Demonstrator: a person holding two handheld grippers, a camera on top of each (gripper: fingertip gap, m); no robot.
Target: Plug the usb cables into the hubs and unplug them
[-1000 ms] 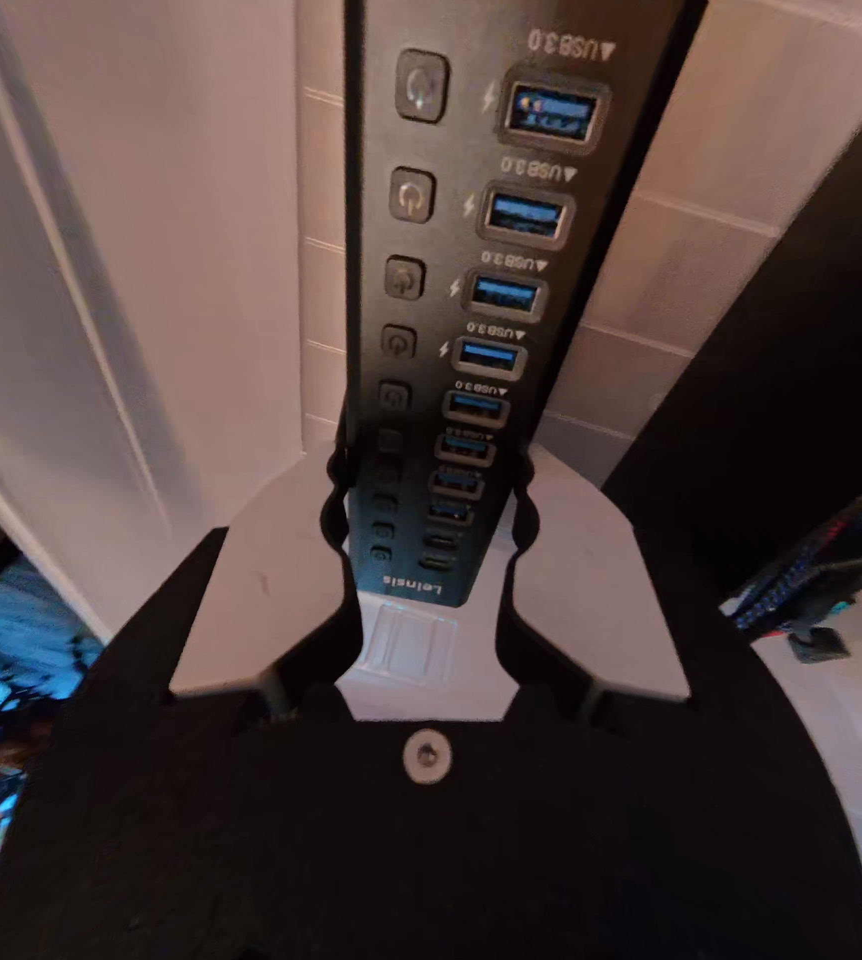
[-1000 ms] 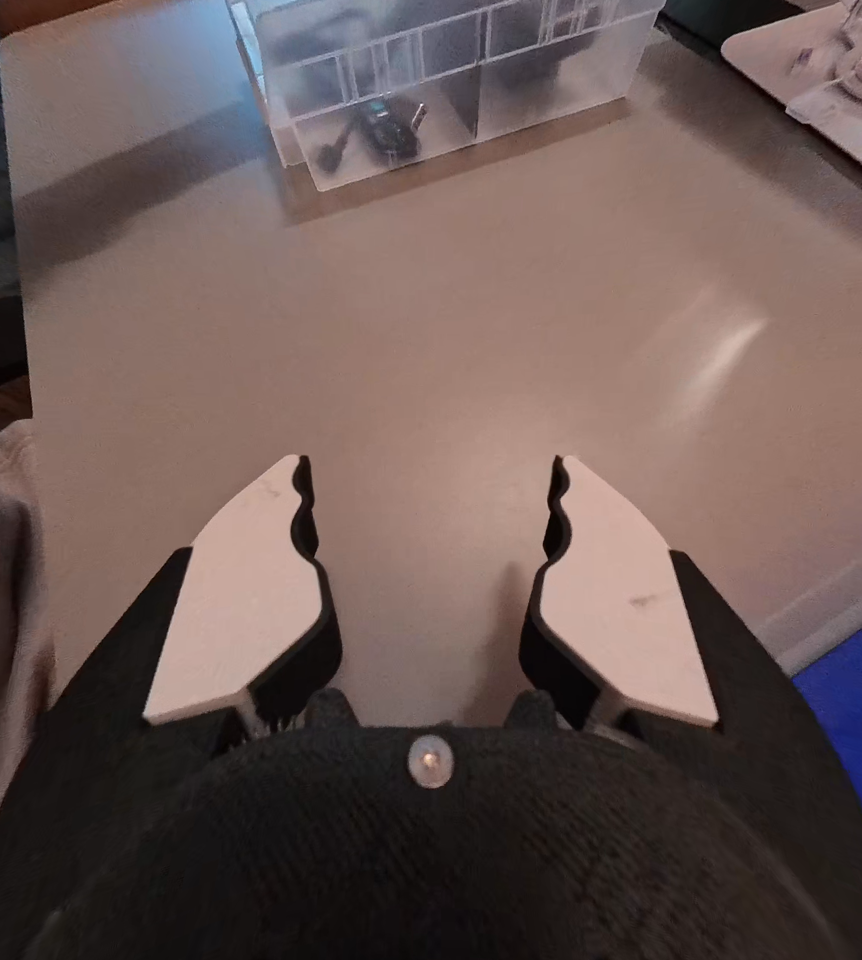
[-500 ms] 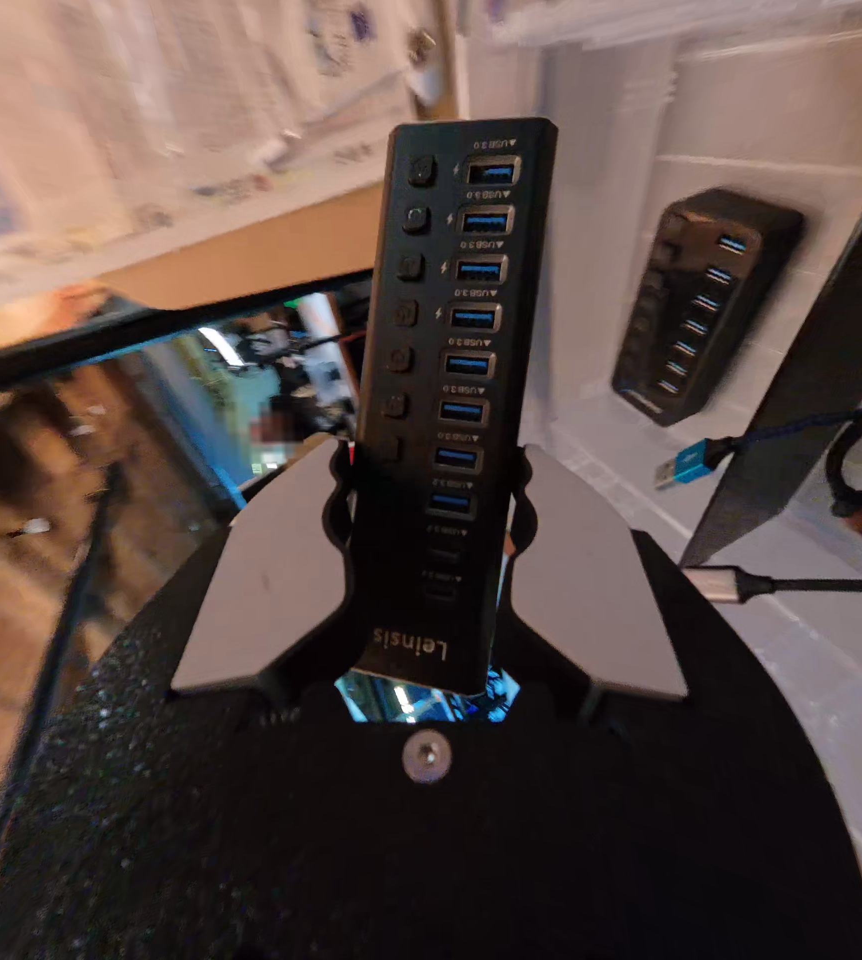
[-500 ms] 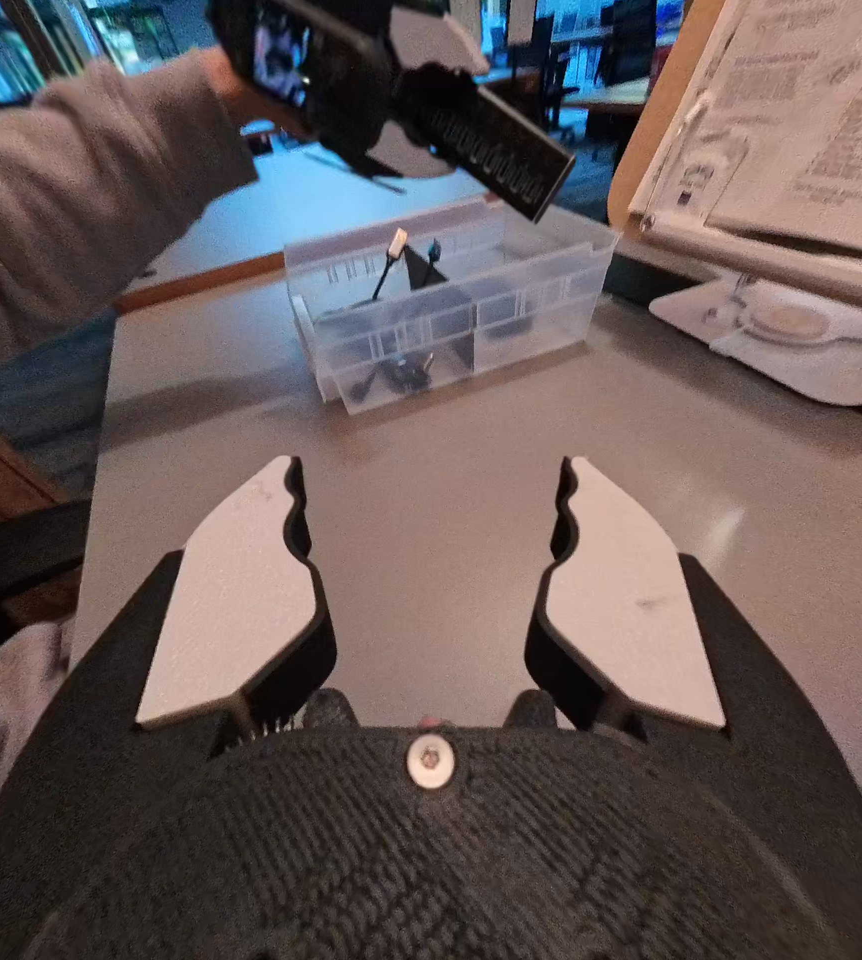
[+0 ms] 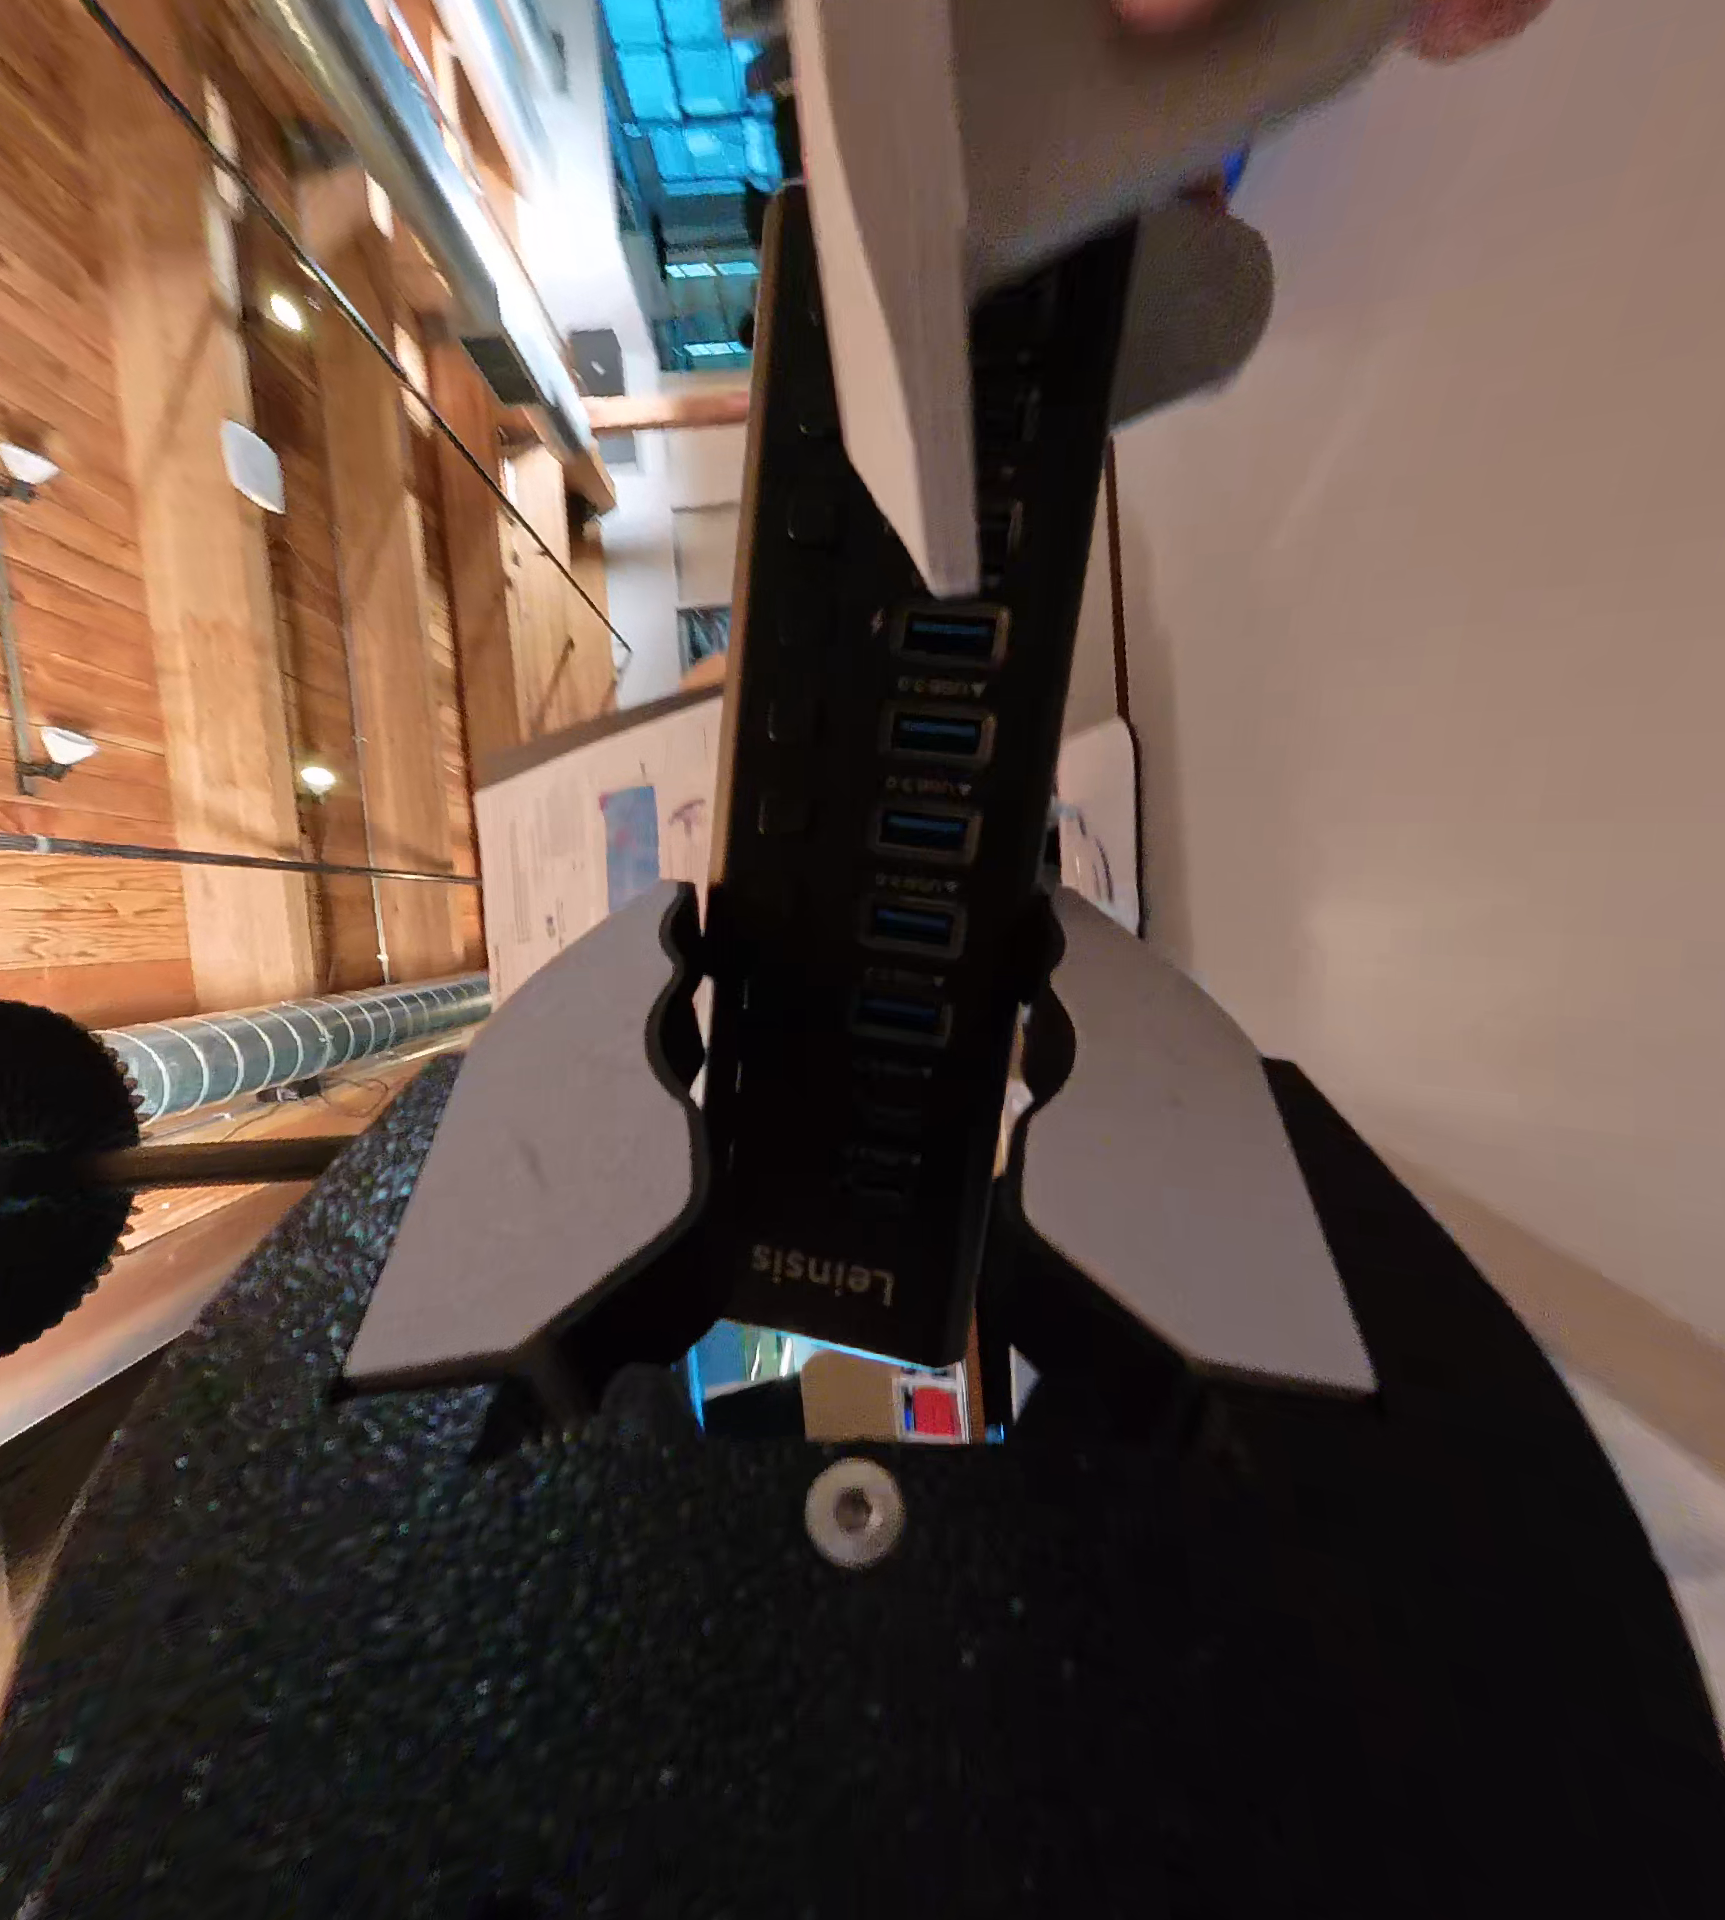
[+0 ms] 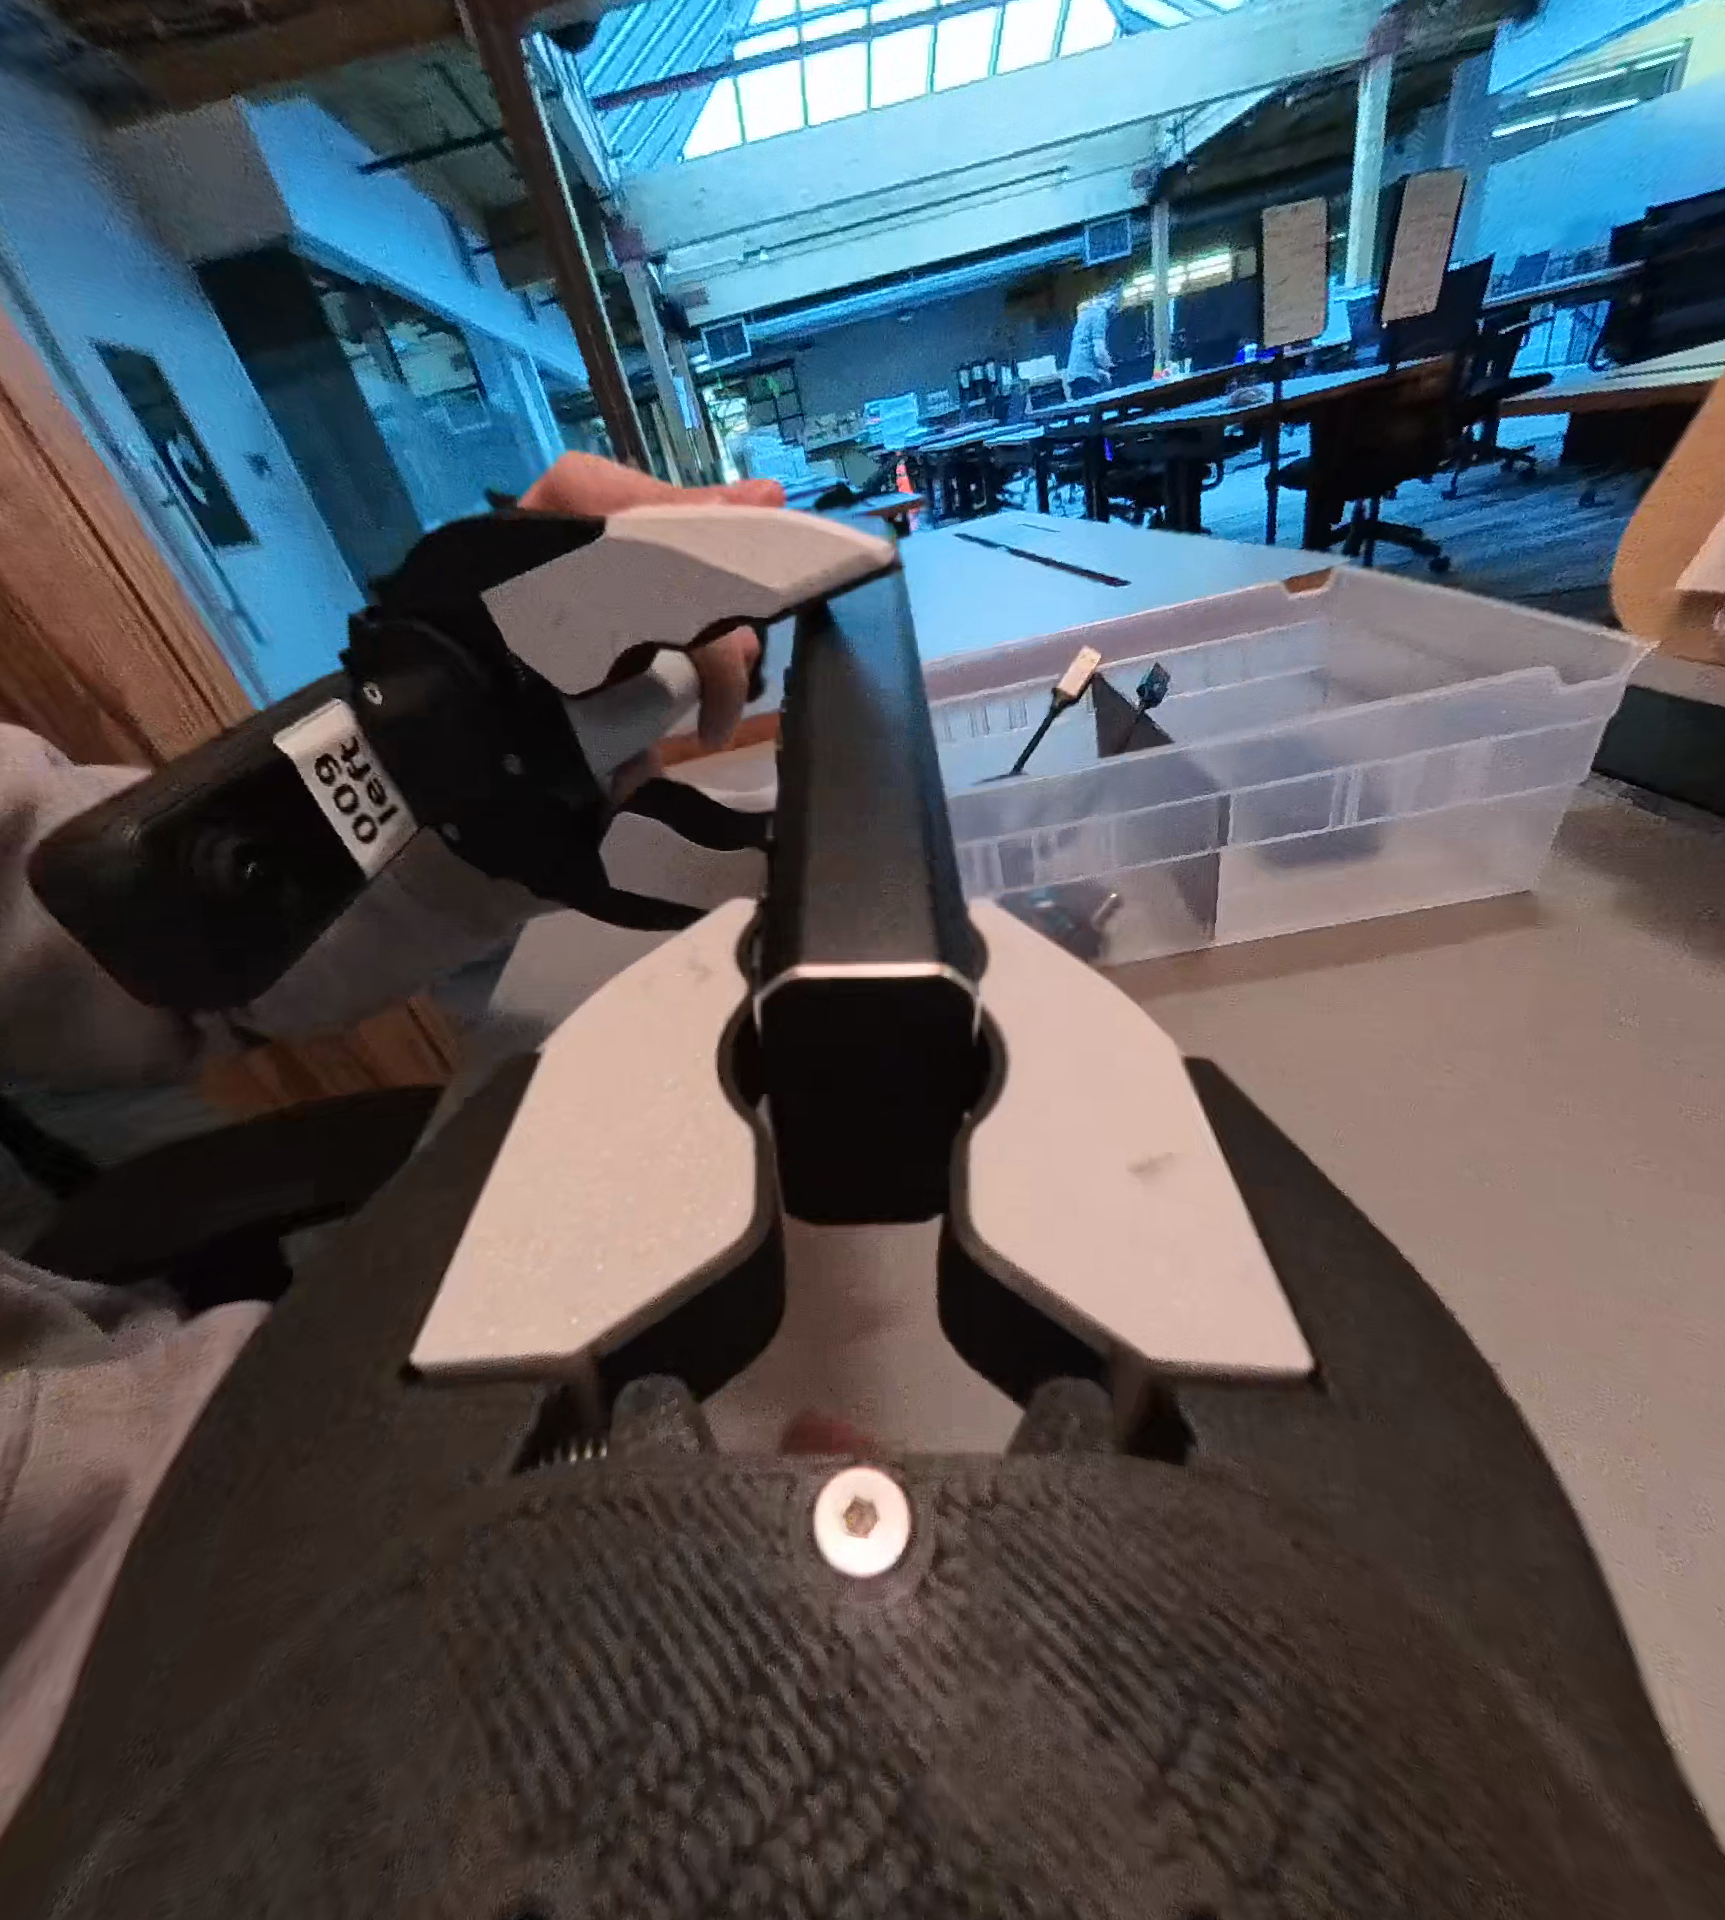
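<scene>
Both the left gripper (image 5: 863, 935) and the right gripper (image 6: 863, 935) clamp opposite ends of the long black multi-port USB hub (image 5: 899, 831) in mid-air, so one should release only once the other's hold looks square.

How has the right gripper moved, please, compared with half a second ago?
Yes. The right gripper was open above the table, well short of the clear bin; it has come closer to the bin and now clamps the hub.

Your right gripper (image 6: 863, 1023), open and empty over the table a moment ago, has now closed on the far end of the hub (image 6: 863, 790), lifted away from the bin (image 6: 1357, 790).
</scene>
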